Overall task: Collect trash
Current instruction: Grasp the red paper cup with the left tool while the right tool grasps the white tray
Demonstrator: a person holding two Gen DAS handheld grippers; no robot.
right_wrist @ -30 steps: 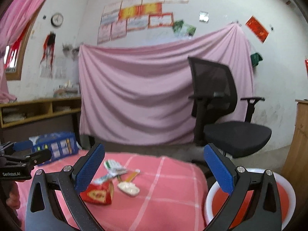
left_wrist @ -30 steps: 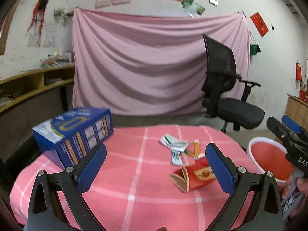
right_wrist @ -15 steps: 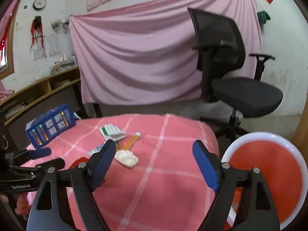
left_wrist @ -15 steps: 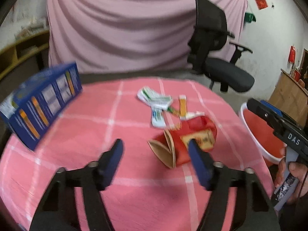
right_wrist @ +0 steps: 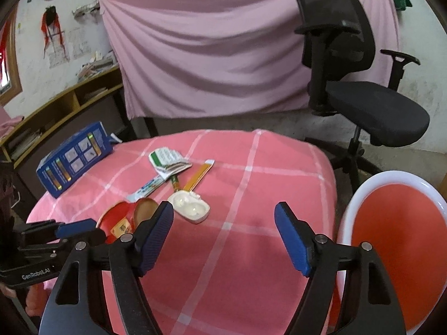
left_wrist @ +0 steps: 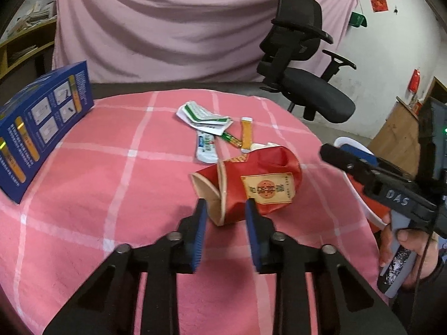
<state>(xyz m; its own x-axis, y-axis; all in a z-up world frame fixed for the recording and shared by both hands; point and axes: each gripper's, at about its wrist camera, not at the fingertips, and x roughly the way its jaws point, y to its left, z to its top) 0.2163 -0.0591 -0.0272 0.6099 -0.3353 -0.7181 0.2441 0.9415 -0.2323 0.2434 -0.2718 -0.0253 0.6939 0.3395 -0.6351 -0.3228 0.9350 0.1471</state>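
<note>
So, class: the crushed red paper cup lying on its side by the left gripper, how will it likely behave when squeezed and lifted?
The red paper cup is already dented, so it will probably crumple further. Being thin paper, it is likely light. Lying on its side, it may roll if the left gripper nudges it.

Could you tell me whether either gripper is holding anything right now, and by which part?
Nothing held: left gripper straddles the red cup's rim, not clamped; right gripper is open.
</note>
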